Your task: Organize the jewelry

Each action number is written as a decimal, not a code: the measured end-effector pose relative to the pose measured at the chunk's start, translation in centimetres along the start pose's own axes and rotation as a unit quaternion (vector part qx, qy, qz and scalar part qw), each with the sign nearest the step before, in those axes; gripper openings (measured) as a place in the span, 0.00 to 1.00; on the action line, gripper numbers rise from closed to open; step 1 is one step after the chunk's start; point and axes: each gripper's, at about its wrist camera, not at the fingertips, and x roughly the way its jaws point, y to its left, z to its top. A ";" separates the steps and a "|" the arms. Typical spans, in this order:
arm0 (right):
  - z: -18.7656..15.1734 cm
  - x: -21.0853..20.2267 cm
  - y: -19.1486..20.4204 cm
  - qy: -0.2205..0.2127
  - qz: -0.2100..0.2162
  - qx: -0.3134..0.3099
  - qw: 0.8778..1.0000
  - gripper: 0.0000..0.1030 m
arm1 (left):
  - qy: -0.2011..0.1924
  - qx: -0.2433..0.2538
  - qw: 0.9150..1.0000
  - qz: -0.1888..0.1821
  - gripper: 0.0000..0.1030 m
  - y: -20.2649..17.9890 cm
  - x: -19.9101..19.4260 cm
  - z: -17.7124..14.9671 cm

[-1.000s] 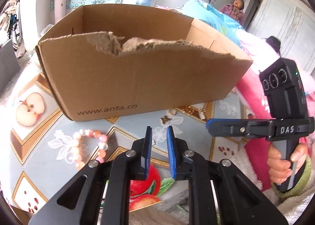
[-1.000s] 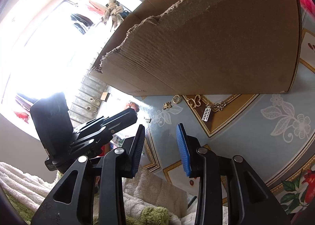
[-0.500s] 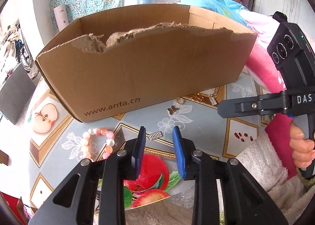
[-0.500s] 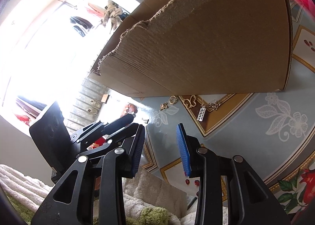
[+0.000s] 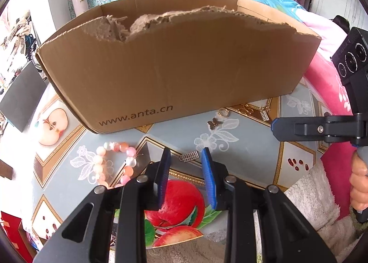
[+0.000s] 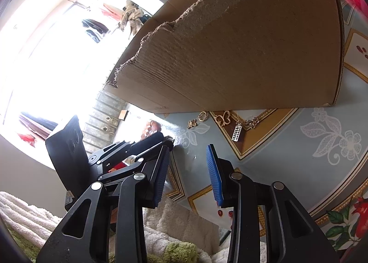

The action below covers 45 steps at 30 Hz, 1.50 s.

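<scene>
Left gripper hovers, fingers parted and empty, straddling the silver charm on the desk, lined up to pinch it. Right gripper waits, fingers apart, empty, near charms beside the box, likely their destination.

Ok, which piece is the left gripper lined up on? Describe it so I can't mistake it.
Start at the cardboard box on the patterned tablecloth. In front of it, just beyond the open left gripper, lies a small silver abacus-shaped charm. The pink bead bracelet to its left is far bigger, and the little butterfly and ring sit nearer the box.
</scene>
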 end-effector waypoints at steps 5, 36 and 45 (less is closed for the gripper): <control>0.0 0.1 0.0 0.000 0.000 0.002 1.000 0.33 | -0.001 0.001 1.000 0.019 0.26 -0.9 0.2 0.3; 0.0 0.2 0.4 -0.003 -0.009 -0.007 1.000 0.33 | -0.001 -0.059 0.998 -0.027 0.00 1.2 0.8 1.2; 0.2 0.8 1.1 0.003 -0.007 -0.012 1.000 0.33 | 0.007 -0.062 0.997 -0.037 0.11 1.1 0.8 1.2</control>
